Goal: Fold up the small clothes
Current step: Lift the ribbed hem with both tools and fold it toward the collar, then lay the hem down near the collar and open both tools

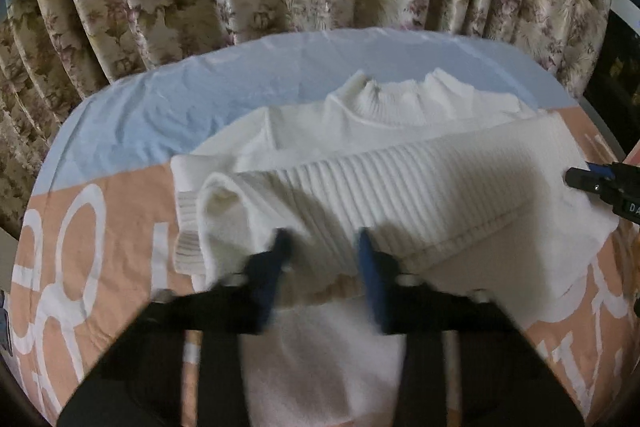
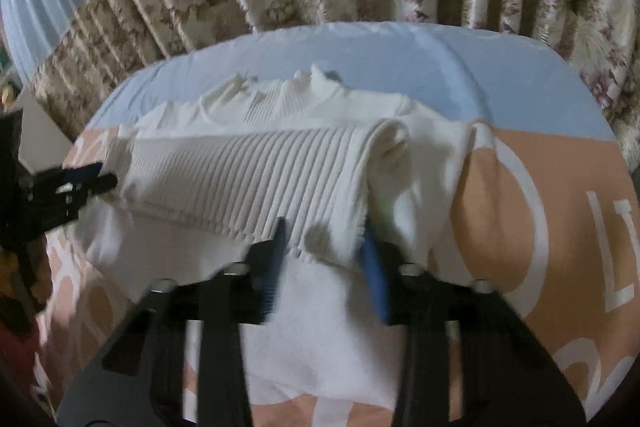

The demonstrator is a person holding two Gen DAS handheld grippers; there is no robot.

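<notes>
On the bed sheet [image 1: 120, 115] the white sweater [image 1: 400, 179] lies half folded; both grippers, left [image 1: 324, 247] and right [image 2: 324, 239], pinch its hem, final fold remaining.

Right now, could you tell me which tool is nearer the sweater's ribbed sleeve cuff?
Left. The left tool is just beside the cuff; the right tool is at the sweater's far end.
</notes>
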